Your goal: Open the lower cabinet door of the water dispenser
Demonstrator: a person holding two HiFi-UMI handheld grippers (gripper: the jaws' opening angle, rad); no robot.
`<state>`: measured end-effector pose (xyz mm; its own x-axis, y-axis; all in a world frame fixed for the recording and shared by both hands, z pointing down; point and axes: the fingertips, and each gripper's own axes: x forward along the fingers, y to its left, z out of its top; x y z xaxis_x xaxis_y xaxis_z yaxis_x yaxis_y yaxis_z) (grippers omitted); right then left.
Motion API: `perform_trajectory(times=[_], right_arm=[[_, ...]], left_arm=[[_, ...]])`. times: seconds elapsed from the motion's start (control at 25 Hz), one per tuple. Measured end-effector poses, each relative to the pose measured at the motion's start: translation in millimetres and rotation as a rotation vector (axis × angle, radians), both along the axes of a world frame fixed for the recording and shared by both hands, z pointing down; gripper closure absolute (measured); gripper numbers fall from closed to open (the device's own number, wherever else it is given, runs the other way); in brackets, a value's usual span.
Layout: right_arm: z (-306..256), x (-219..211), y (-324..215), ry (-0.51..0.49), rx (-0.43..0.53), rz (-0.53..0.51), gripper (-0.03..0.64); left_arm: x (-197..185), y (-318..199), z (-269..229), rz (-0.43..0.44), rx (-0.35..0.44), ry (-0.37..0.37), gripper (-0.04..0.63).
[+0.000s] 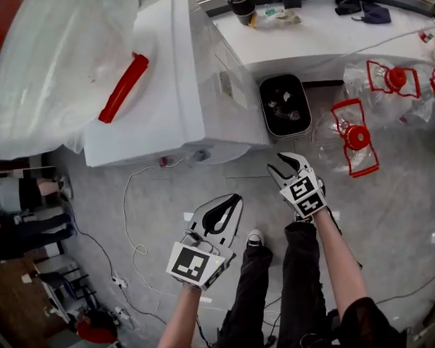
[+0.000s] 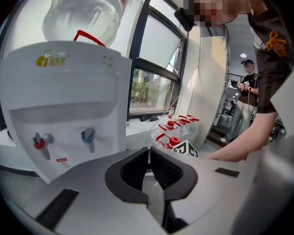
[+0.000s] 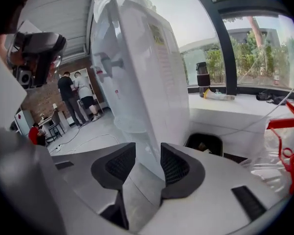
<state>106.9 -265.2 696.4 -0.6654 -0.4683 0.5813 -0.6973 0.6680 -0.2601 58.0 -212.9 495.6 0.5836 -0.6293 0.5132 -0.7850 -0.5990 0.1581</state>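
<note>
1. We hold our left gripper (image 1: 232, 201) closed and empty, in front of the dispenser (image 1: 167, 71).
2. Our right gripper (image 1: 284, 164) has its jaws partly apart with nothing between them, near the dispenser's corner.
3. The dispenser stands beside the counter (image 1: 326, 31), touched by neither gripper.

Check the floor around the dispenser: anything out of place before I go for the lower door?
Nothing looks spilled or damaged. Only a loose white cable snakes over the floor in front of the water dispenser.
</note>
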Motion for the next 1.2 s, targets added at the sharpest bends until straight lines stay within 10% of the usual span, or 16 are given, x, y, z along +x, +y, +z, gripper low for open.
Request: perform_trajectory(times=[0.8,1.2], right_arm=[[113.1,-61.3,-57.9,0.18,0.05,-0.203,0.345],[120.0,-61.8,-59.1,0.239,0.045,-0.107,0.351]], left_arm=[[-25.1,-2.3,88.6,0.008,-0.112,-0.05,0.568],[-47.3,-5.2,81.1,-0.016,-0.089,-0.037,0.568]])
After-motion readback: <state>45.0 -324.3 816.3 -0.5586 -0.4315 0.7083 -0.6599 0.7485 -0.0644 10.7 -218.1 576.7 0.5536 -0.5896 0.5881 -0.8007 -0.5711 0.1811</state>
